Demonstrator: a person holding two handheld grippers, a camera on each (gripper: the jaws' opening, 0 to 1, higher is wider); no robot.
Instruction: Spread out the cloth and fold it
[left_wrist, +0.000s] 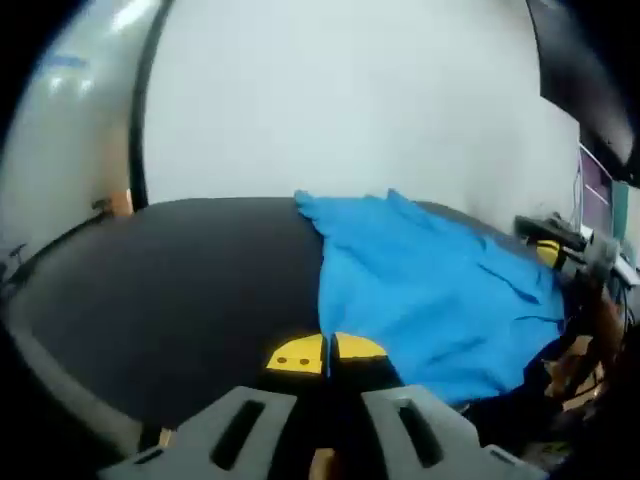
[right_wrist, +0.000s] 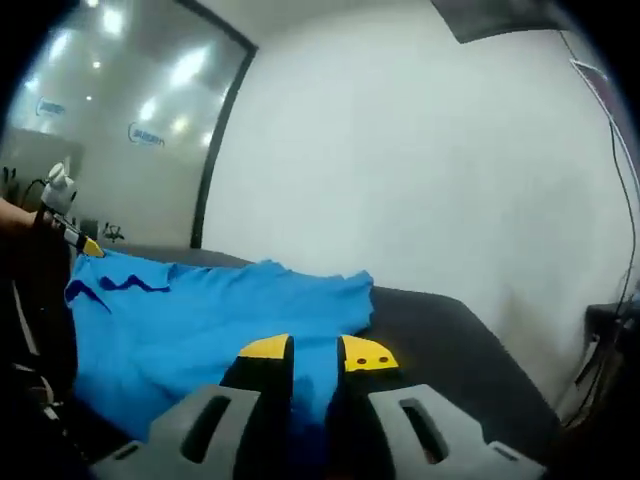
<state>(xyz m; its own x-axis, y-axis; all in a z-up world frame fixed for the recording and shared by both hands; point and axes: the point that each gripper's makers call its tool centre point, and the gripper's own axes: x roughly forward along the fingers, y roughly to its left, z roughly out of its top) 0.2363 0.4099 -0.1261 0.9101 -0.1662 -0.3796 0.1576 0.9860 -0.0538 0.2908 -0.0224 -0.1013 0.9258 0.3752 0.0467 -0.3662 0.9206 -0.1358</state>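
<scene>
Dark matte bench (left_wrist: 170, 280) against a plain white wall (left_wrist: 340, 100), glass partition to one side. Bright blue fabric cloth (left_wrist: 420, 290) lies rumpled on the bench, partly spread, not yet folded. Left tongs (left_wrist: 328, 352) pressed together at the cloth's edge; can't tell if pinching it. Right tongs (right_wrist: 313, 352) slightly parted over the cloth (right_wrist: 200, 320), likely lining up a grab.

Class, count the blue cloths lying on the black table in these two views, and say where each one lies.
1. A single blue cloth lies rumpled on the black table, ahead of both grippers' jaws.
</scene>
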